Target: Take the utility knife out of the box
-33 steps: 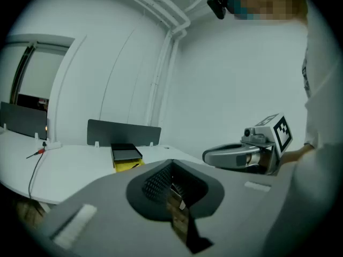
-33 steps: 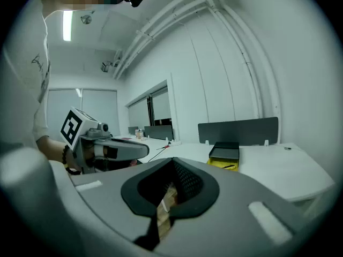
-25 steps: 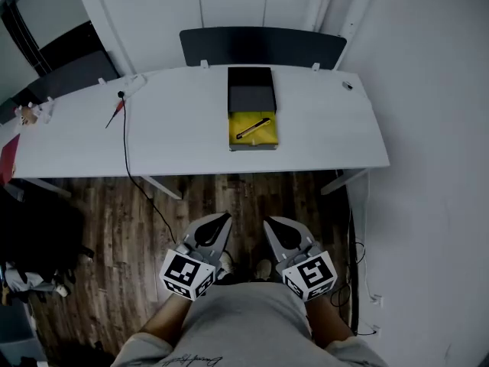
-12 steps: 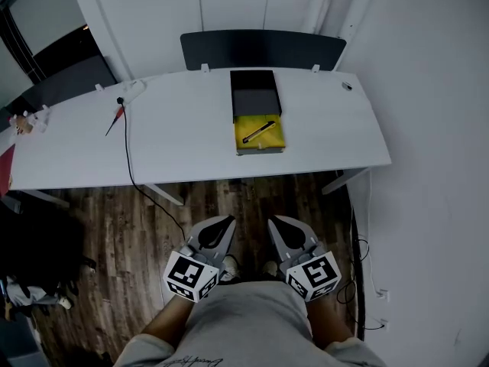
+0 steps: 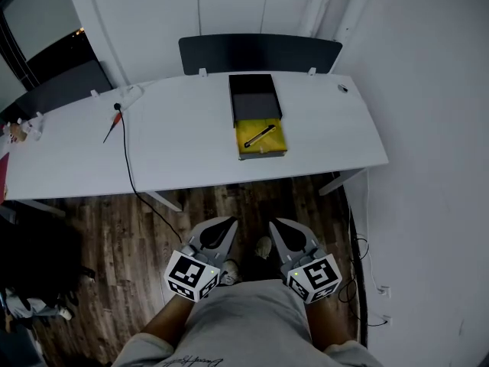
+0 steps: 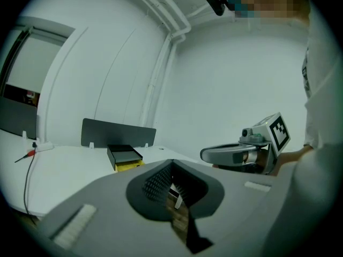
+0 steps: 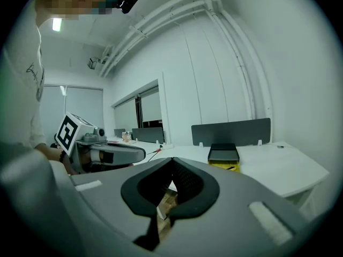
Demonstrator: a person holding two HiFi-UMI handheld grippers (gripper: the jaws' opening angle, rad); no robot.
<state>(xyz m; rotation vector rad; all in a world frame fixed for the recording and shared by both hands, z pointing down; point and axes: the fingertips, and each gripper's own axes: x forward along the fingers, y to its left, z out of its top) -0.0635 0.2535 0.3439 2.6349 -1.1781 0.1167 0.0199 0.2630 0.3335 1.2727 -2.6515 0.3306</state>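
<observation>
Utility knife (image 5: 260,135) lies in the open box (image 5: 254,105) on the tabletop (image 5: 183,140), well ahead of you; probably light and stiff, so pinch mid-handle. Your left gripper (image 5: 226,223) and right gripper (image 5: 273,225) have jaws pressed together, empty

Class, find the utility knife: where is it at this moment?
In the head view, the utility knife lies slantwise on the yellow inside of the open box, which sits right of the middle of the white table.
</observation>
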